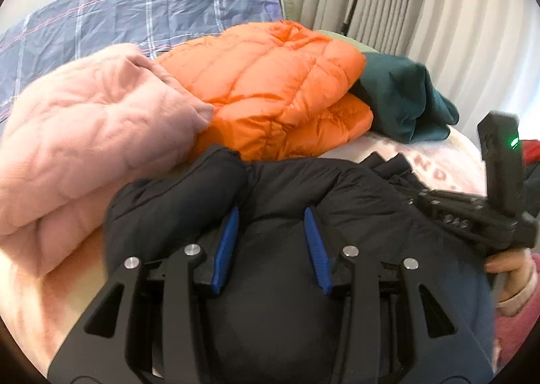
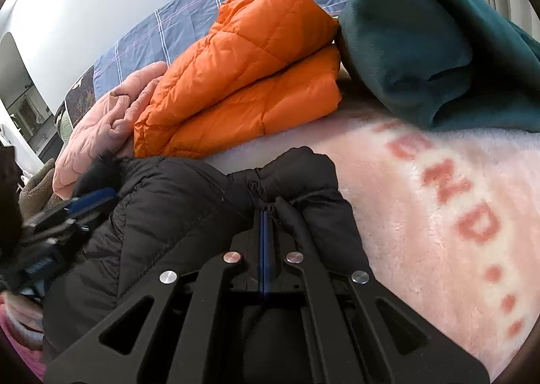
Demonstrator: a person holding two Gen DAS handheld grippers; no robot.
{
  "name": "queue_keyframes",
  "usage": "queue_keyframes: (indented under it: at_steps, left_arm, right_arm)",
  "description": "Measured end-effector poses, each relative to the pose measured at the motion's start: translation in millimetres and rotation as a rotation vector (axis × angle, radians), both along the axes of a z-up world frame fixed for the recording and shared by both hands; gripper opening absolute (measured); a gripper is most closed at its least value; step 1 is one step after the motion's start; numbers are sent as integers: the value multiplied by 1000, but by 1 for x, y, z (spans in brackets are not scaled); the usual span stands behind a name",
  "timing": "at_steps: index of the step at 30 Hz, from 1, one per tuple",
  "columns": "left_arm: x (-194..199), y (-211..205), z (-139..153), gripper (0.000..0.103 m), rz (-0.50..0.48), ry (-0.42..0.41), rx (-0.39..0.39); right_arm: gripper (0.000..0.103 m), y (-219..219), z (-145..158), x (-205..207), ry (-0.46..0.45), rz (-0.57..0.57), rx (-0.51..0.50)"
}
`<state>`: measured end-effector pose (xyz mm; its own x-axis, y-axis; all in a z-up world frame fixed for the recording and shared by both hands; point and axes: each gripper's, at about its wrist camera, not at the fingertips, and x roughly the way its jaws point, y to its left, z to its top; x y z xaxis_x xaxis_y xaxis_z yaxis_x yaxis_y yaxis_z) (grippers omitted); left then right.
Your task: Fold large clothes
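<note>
A black puffer jacket (image 1: pixel 303 188) lies bunched on the pink fleece blanket (image 2: pixel 422 201); it also shows in the right wrist view (image 2: pixel 175 201). My left gripper (image 1: pixel 271 215) is open, its blue pads resting on the jacket's top with fabric between them. My right gripper (image 2: pixel 266 215) is shut on a fold of the black jacket at its right edge. The right gripper's body shows at the right of the left wrist view (image 1: pixel 479 215). The left gripper appears blurred at the left of the right wrist view (image 2: pixel 67 211).
Behind the jacket lie a folded orange puffer jacket (image 1: pixel 280 80), a pink quilted garment (image 1: pixel 84 134) to its left and a dark green fleece (image 1: pixel 405 97) to its right. A blue plaid sheet (image 1: pixel 135 12) covers the bed behind. Curtains (image 1: pixel 422 5) hang at the back right.
</note>
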<state>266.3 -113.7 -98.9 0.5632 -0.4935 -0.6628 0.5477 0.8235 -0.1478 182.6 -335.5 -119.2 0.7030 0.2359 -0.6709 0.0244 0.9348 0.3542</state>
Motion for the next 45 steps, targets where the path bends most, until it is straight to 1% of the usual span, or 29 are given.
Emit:
queue_keyframes:
  at_steps: [2,3,4,5,6,7,8,9,10,11,13,18,20,22,23,26,28,29,30,31,32,33,34,35,39,41,43,44,45]
  left_arm:
    - [-3,14,17,58,25,0,-69]
    - [-6,23,32,59,46,-28,-111]
    - [-5,25,39,60,58,-43,-109]
    - [-2,25,41,61,69,-51,-86]
    - [8,21,36,61,98,-41,-7]
    - [17,18,24,61,114,-14,54]
    - [27,12,3,63,110,20,121]
    - [30,10,-10,64,92,21,134]
    - [31,11,-20,64,82,11,109]
    - [34,14,-27,64,93,35,60]
    - [35,16,-31,64,95,41,36]
    - [29,10,-30,64,102,11,88]
    - [24,12,-21,64,122,-6,109]
    - [14,9,-6,59,150,-22,125]
    - [3,6,8,59,140,-49,109]
    - [-21,-8,42,60,48,-106,53]
    - [-21,-23,50,63,6,-93,59]
    - [-17,-31,48,64,4,-79,87]
    - [-4,-43,36,64,40,-61,179]
    - [7,-51,20,64,71,-44,255]
    - [17,-54,3,65,83,-28,308]
    - [23,-51,-13,66,70,-34,278]
    - [26,-46,-16,66,72,-18,244]
    - [29,-45,-19,66,73,-4,228]
    - [24,-50,-26,66,70,-36,275]
    - [21,-49,-24,66,75,-56,284]
    - [8,-39,-13,65,92,-80,280]
    - [0,-34,-8,66,104,-77,270]
    - [-15,-23,4,67,117,-58,224]
  right_arm:
    - [0,1,-1,1,-2,-1,1]
    - [0,2,-1,2,-2,-1,1]
    - [0,2,-1,2,-3,-1,-2]
    - [0,4,-1,3,-4,-1,-3]
    - [0,2,-1,1,-6,-1,-3]
    - [0,1,-1,2,-6,-1,1]
    - [0,1,-1,2,-4,-4,8]
    - [0,0,-2,3,-1,-8,16]
    - [0,-2,-3,3,1,-11,24]
    - [0,-3,-4,3,3,-11,30]
    - [0,-4,-6,5,4,-11,33]
    - [0,-5,-6,4,5,-8,23]
    - [0,-5,-5,3,3,-7,24]
    - [0,-5,-4,2,-1,-9,23]
    - [0,-6,-5,2,-1,-9,26]
    - [0,-4,-3,2,-2,-11,15]
    - [0,-4,-3,1,-5,-11,9]
    - [0,-4,-2,1,-6,-11,10]
    - [0,-4,-3,1,-7,-11,12]
    - [0,-5,-3,1,-6,-13,18]
    - [0,-6,-3,1,0,-21,28]
    - [0,-8,-4,2,4,-25,42]
    - [0,-9,-5,3,6,-25,52]
    - [0,-9,-7,4,7,-24,53]
    - [0,-5,-6,5,9,-21,16]
    - [0,-4,-5,4,6,-19,13]
    - [0,-4,-5,3,4,-17,13]
    - [0,-4,-5,3,3,-17,16]
    - [0,-5,-5,3,3,-18,22]
